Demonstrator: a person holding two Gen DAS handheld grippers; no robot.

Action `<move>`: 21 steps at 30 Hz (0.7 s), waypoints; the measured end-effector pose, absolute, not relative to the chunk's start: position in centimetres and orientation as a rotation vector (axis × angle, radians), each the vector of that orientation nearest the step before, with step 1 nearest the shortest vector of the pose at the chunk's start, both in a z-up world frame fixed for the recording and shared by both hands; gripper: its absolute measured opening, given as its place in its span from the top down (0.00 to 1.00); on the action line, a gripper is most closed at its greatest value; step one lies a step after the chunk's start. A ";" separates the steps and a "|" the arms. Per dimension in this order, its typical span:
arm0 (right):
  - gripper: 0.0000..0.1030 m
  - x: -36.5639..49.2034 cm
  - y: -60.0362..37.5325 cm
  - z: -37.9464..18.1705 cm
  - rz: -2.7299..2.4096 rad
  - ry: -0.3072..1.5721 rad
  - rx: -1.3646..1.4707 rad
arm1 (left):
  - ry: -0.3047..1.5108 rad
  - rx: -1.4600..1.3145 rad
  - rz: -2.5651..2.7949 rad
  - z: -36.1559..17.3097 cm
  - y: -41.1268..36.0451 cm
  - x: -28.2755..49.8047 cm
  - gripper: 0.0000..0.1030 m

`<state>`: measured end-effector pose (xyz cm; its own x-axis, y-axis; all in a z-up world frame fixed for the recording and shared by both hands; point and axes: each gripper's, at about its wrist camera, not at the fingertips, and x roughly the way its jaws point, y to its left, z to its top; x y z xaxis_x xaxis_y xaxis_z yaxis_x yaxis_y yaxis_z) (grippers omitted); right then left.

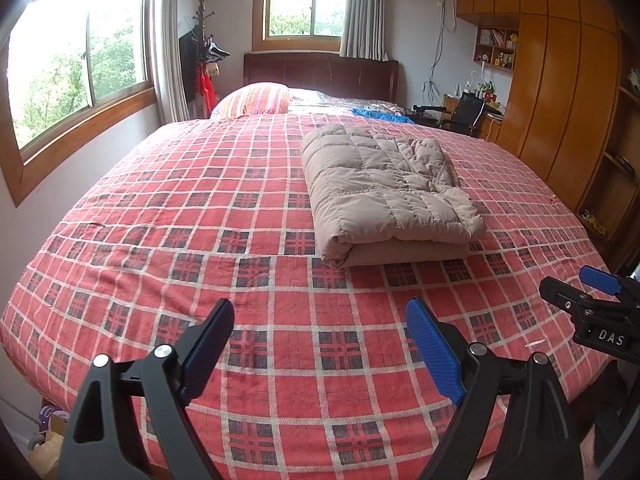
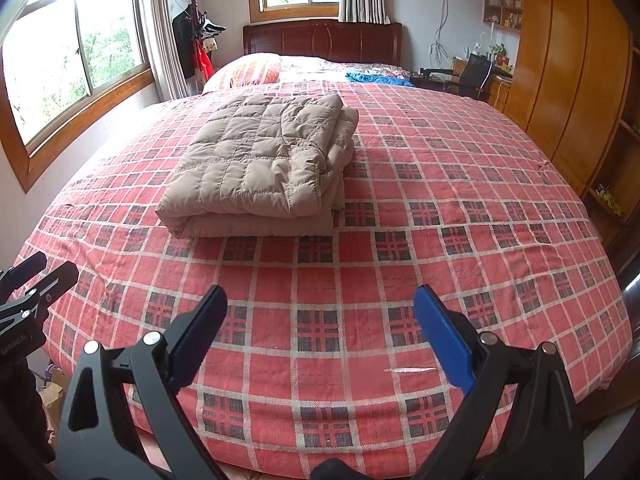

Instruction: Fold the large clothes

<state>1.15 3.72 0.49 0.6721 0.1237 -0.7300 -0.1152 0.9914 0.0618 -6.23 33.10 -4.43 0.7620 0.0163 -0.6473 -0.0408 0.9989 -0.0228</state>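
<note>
Quilted beige fabric caught the eye first: the padded garment [image 1: 384,192] lay folded into a thick, soft rectangle, stitched in a grid of puffy squares, its layers stacked and its near edge rounded into a fat roll. It sat on the bed [image 1: 200,240], well forward of the striped pillow [image 1: 256,98], on a red plaid bedspread [image 2: 440,208] with white lines and dark checks, a little rumpled and worn. From the right wrist view the garment's right side showed loose layered edges, possibly a sleeve or collar tucked in, though that was hard to make out.

Both claws hovered over the near end of the bed, apart from the garment. The left claw [image 1: 320,344] stood wide open, empty, its black arms ending in ribbed blue pads. The right claw [image 2: 320,336] was spread just as wide, holding nothing. A dark wooden headboard [image 2: 322,40] closed off the far end, and glossy orange-brown wardrobe panels [image 1: 560,92] curved along the right.
</note>
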 end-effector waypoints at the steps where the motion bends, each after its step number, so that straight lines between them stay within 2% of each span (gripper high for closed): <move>1: 0.09 1.2 3.7 0.5 0.135 0.823 0.010 | 0.704 -0.036 0.031 -4.4 33.1 -6.2 0.15; 21: 0.09 1.5 3.4 0.3 0.157 0.825 0.002 | 0.712 -0.030 0.015 -4.7 33.4 -5.8 0.15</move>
